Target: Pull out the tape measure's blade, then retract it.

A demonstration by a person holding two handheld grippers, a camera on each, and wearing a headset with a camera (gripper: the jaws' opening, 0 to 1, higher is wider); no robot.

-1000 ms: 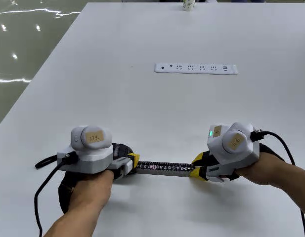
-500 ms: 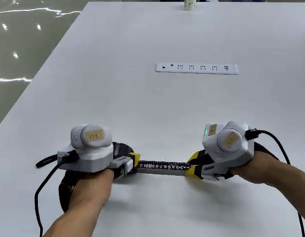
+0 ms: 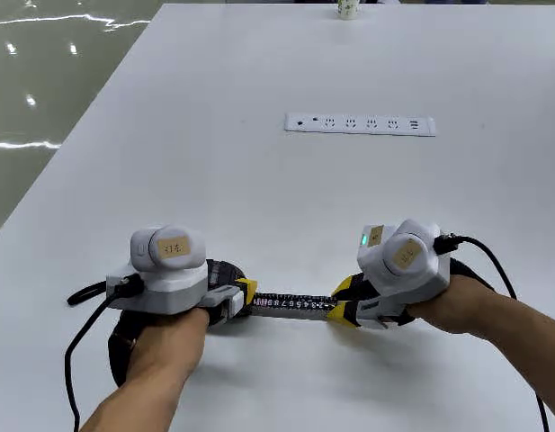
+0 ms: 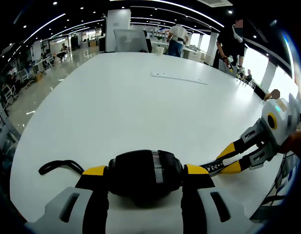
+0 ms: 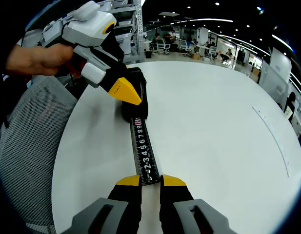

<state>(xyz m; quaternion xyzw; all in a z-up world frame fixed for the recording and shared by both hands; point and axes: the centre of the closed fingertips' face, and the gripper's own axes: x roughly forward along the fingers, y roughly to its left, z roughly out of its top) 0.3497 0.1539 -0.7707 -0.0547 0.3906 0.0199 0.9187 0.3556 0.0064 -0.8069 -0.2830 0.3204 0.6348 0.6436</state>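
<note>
A black tape measure case (image 3: pixel 225 274) rests on the white table (image 3: pixel 286 198), and my left gripper (image 3: pixel 236 295) is shut on it. In the left gripper view the case (image 4: pixel 145 178) sits clamped between the yellow-tipped jaws of that gripper (image 4: pixel 145 170). A short length of black blade (image 3: pixel 291 303) with white numbers runs rightwards to my right gripper (image 3: pixel 338 307), which is shut on its tip. The right gripper view shows the blade (image 5: pixel 144 151) lying flat from the gripper (image 5: pixel 150 181) up to the case (image 5: pixel 136 100).
A white power strip (image 3: pixel 360 124) lies further back at the middle of the table. A small cup (image 3: pixel 347 9) stands at the far edge. Black cables (image 3: pixel 79 342) trail from both grippers. The table's left edge drops to a shiny floor (image 3: pixel 34 81).
My right gripper has moved left toward the case with the blade tip in it, so the drawn-out length of blade is shorter. The left gripper and case have stayed put.
</note>
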